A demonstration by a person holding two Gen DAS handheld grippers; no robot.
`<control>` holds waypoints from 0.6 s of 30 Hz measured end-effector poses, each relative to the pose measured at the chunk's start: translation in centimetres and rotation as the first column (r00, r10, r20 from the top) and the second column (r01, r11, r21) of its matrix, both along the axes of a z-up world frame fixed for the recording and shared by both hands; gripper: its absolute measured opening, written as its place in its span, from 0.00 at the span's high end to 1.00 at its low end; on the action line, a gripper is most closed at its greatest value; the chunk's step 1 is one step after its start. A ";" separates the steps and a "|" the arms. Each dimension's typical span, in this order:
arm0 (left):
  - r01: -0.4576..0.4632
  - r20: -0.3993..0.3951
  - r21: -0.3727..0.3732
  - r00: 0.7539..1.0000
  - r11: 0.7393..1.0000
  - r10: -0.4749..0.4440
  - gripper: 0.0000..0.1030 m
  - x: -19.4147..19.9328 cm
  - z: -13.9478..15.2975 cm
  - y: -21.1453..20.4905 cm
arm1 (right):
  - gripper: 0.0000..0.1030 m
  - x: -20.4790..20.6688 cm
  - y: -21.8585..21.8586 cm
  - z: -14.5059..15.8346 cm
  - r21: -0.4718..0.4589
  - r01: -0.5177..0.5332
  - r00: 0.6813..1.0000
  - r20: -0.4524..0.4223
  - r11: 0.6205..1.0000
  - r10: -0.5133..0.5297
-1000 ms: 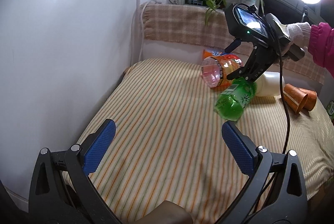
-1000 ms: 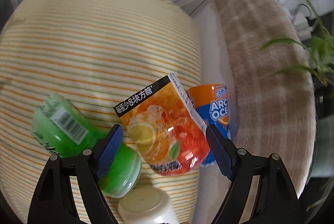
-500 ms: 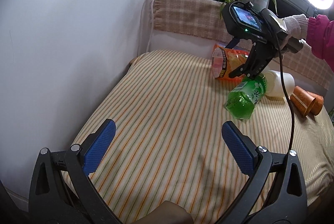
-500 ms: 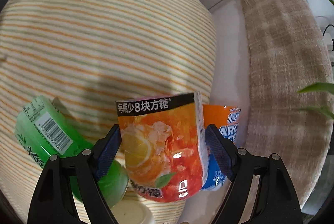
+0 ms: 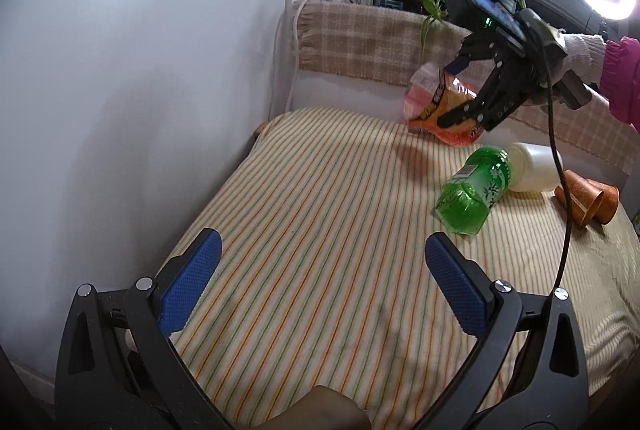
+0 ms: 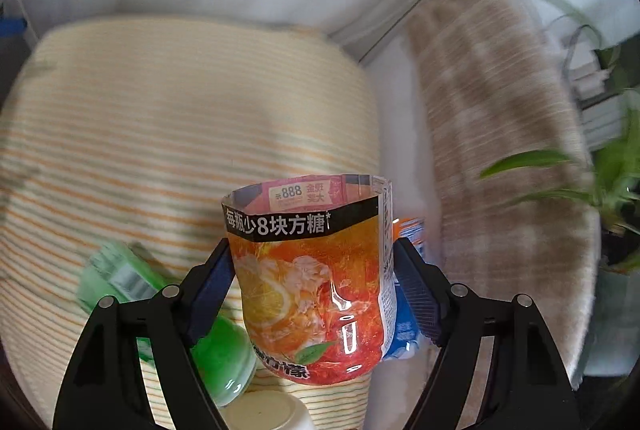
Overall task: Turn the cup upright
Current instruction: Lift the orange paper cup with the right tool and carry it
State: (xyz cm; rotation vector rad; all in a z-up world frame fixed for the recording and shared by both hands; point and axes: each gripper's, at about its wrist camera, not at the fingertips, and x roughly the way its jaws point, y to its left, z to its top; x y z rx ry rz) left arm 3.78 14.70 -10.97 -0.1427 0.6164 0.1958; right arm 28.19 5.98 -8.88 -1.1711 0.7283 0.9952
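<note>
Cup [image 6: 310,278] – a cut-down drink bottle wrapped in an orange iced-tea label, so thin clear plastic: judged light, easily dented, a bit slick on the film. Best taken across the mid-body on opposite sides with modest squeeze; pinching the cut rim would probably buckle it.

Right gripper [image 6: 312,294] has it already – jaws closed on the cup, blue pads [image 6: 214,284] pressed against its two sides around mid-height. In the right wrist view the open mouth points up and away from the camera, base down near the jaw roots. From the left wrist view the cup [image 5: 436,109] is lifted off the striped cloth [image 5: 320,230] at the far end of the tabletop, near the plaid cloth [image 5: 360,33], tilted with the mouth up and to the left; not yet set down.

Left gripper [image 5: 320,270] hovers low over the near end of the cloth, jaws wide open, nothing between them, well apart from the cup.

Green bottle [image 5: 474,189] and white bottle [image 5: 534,167] lie on their sides just beside and below the held cup; brown paper cups [image 5: 588,197] lie further right. Blue-orange can [image 6: 408,230] sits right behind the cup, mostly hidden.

Risk judged: crushing the wall, or the cup tipping on soft cloth when released.
</note>
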 end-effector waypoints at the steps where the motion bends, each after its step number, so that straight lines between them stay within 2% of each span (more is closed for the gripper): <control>1: -0.001 0.005 0.003 1.000 1.000 0.001 0.00 -0.2 0.3 -0.1 | 0.24 -0.3 -0.2 1.0 0.032 0.007 1.000 0.001 0.999 -0.007; 6: -0.014 0.041 0.019 0.999 1.000 0.013 0.00 -1.7 2.0 -0.5 | 0.24 -3.3 -2.2 5.6 0.186 0.029 0.999 0.008 0.982 -0.031; 10: -0.015 0.066 0.033 0.998 0.999 0.013 0.00 -2.9 3.2 -0.9 | 0.24 -6.4 -5.0 8.0 0.331 0.077 0.997 -0.039 0.940 -0.068; 14: -0.007 0.082 0.043 0.997 0.999 0.004 0.00 -3.9 4.1 -1.7 | 0.24 -10.1 -8.9 9.5 0.477 0.197 0.980 -0.132 0.856 -0.152; 17: 0.010 0.092 0.049 0.996 0.999 -0.015 0.00 -4.5 4.5 -2.6 | 0.24 -12.2 -11.8 8.9 0.533 0.333 0.941 -0.234 0.778 -0.243; 18: 0.021 0.093 0.052 0.995 0.998 -0.026 0.00 -4.5 4.6 -3.0 | 0.24 -12.7 -12.8 8.5 0.541 0.398 0.916 -0.284 0.741 -0.284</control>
